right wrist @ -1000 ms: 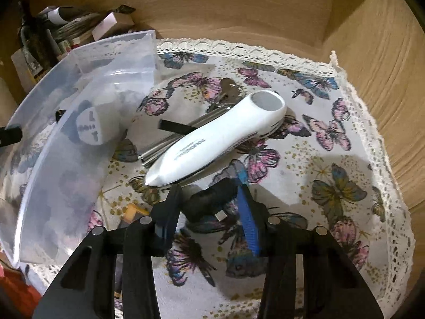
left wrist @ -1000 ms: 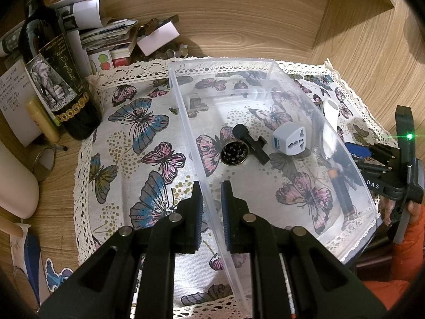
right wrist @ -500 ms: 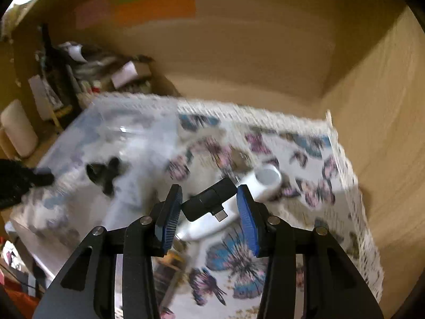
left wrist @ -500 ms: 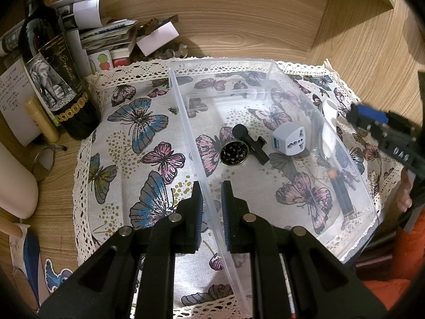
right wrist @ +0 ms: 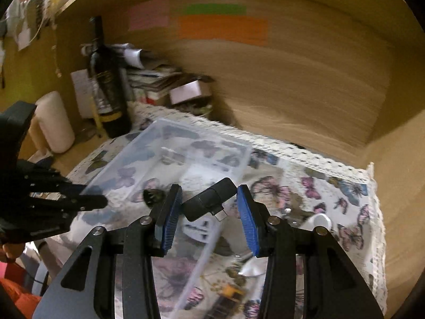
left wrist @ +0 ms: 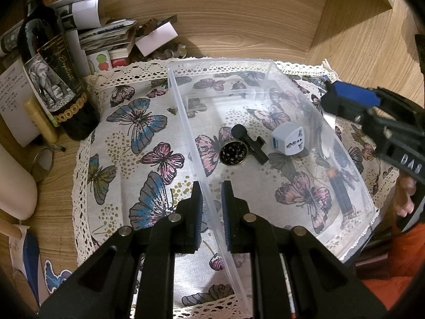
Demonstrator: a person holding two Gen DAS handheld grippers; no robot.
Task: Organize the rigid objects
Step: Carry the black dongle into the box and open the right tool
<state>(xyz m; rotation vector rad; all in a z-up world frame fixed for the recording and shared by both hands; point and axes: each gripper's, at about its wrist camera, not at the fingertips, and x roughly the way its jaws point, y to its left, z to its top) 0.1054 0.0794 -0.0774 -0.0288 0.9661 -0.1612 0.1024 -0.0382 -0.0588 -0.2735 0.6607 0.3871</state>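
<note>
Left tool [left wrist: 212,207]: nearly closed, its two fingers pinching the near long wall of the clear bin [left wrist: 196,143]; one finger outside the wall, one inside. Seen from the right wrist, it enters at 9 o'clock [right wrist: 90,202].
Right tool [right wrist: 209,212]: partly closed on the black adapter [right wrist: 209,202], which spans the gap between the blue pads [right wrist: 170,212] and sits tilted, its metal plug end pointing toward 5 o'clock. Seen from the left wrist, the tool stands at 3 o'clock, over the bin's far long wall [left wrist: 345,101].
Clear bin: rectangular, transparent, resting on the butterfly cloth [left wrist: 127,143]; the right wrist view shows it below and to 10 o'clock of the held adapter [right wrist: 170,133].
Bin contents: round metal grinder [left wrist: 233,154], black clip microphone [left wrist: 249,143] touching it at 2 o'clock, and white travel plug [left wrist: 290,142] just beside at 3 o'clock.
Outside the bin: dark cylinder with orange end [left wrist: 341,191], seen through the far wall at 4 o'clock; white handheld device [right wrist: 318,220], partly hidden by the right tool.
Wine bottle [left wrist: 53,79]: upright at 10 o'clock, off the cloth's edge, with a paper pile [left wrist: 111,37] behind it.
Worktop [left wrist: 239,26]: pale wood, wooden back wall bearing coloured notes [right wrist: 223,26].
Image quality: right wrist view is blurred; fine detail there cannot be told.
</note>
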